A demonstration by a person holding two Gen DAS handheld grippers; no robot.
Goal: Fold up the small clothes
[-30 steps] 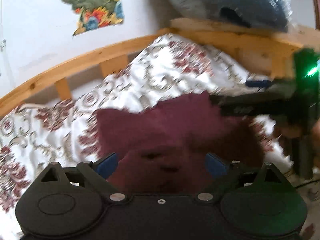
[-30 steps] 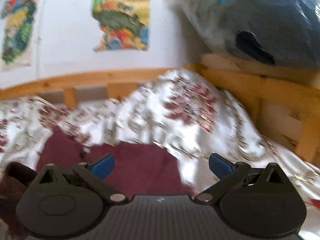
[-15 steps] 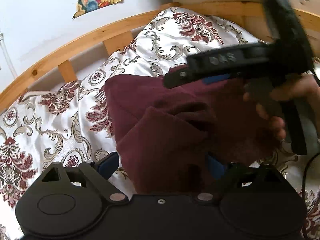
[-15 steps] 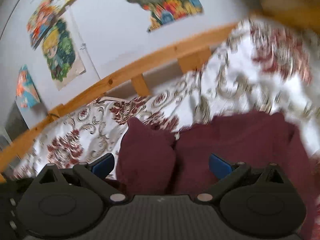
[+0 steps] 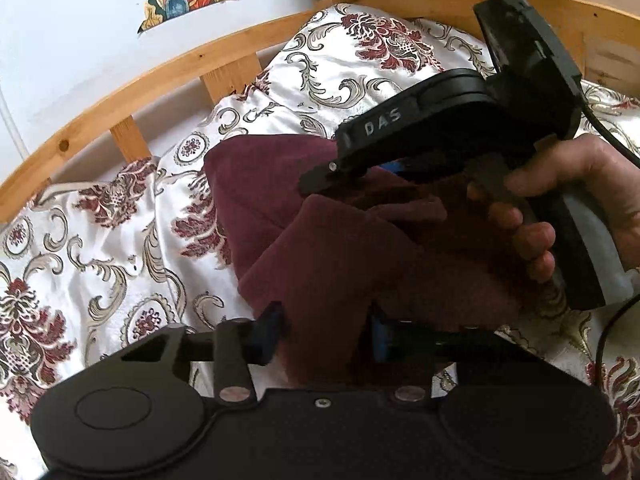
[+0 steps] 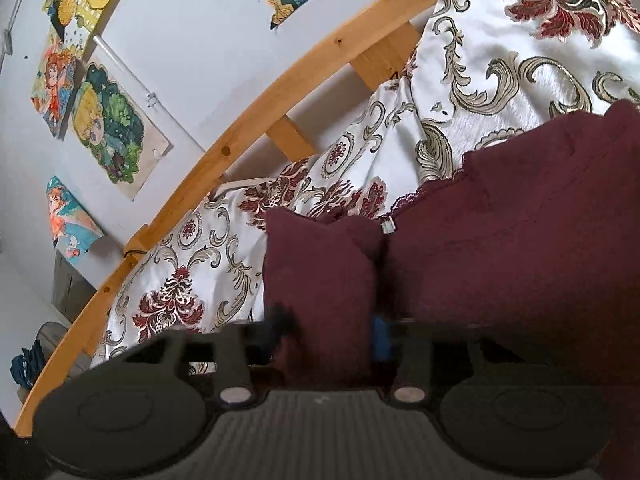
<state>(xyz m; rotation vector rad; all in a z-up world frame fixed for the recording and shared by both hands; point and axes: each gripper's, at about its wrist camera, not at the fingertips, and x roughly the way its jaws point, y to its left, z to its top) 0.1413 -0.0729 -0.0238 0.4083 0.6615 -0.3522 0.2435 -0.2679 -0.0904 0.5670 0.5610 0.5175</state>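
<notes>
A maroon garment [image 5: 320, 240] is pinched by the left gripper [image 5: 324, 332] on a floral bedspread [image 5: 100, 240]. Another fold is clamped by the right gripper [image 6: 332, 328], both jaws having just been closing.

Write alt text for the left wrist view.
The left tool pinches a fold of a maroon garment lying on a floral bedspread. Beyond it, a hand holds the right tool against the same garment.
</notes>
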